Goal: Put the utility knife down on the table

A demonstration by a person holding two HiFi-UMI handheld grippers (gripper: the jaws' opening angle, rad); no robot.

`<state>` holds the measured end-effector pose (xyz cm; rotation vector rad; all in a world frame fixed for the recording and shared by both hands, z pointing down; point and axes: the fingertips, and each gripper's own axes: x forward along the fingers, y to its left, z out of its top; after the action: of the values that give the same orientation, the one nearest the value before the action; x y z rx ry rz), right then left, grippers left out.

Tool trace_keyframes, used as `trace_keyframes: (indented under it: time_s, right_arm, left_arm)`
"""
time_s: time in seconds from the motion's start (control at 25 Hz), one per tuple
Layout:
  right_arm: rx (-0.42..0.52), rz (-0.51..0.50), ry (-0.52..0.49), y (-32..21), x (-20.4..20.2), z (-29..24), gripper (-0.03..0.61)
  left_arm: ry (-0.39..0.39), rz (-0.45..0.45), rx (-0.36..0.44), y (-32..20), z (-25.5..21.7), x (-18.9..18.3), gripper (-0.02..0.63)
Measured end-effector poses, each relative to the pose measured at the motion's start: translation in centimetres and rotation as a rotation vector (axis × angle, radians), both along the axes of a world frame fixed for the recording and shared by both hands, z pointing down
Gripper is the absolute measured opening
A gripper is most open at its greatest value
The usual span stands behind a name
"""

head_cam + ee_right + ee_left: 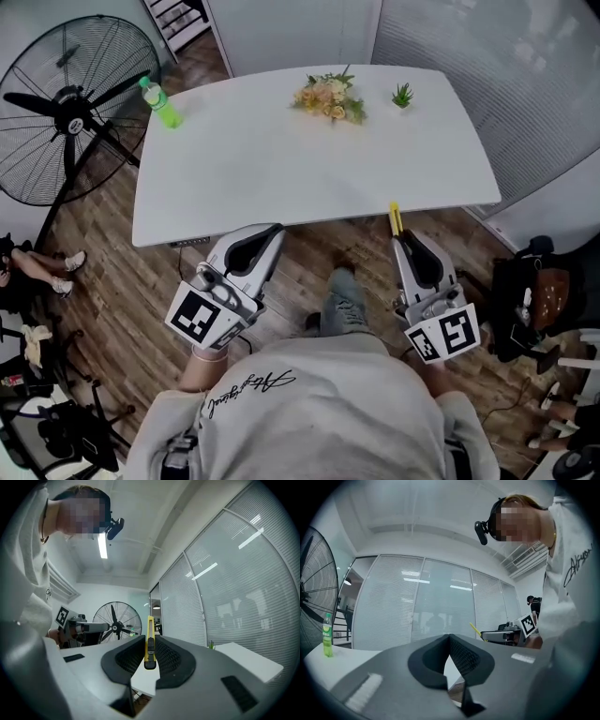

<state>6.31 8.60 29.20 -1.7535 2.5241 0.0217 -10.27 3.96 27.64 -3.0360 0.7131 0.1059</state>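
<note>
The yellow utility knife sticks forward out of my right gripper, just short of the white table's near edge. In the right gripper view the knife stands on edge between the two black pads, and the right gripper is shut on it. My left gripper hovers by the table's near edge further left. In the left gripper view the left gripper has its tips touching with nothing between them. Both grippers point level, below the tabletop's edge line as seen from above.
On the table's far side stand a green bottle at the left, a flower bunch and a small potted plant. A large floor fan stands left of the table. My legs and wooden floor lie below the grippers.
</note>
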Motion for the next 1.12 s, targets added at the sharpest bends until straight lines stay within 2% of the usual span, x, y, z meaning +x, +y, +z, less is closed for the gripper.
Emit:
trace_keyframes:
  time_s: [0.32,1.12]
  right_arm:
    - [0.012,-0.024,-0.002,-4.9,1.6,-0.2,0.066]
    - [0.035,-0.125,-0.002,-20.2,7.6,-1.4,0.066]
  left_arm:
    - [0.004,-0.040,0.005,-4.3,0.0,1.0,0.000]
    - [0.006,-0.135,0.027,-17.7,-1.2,6.8,0.000]
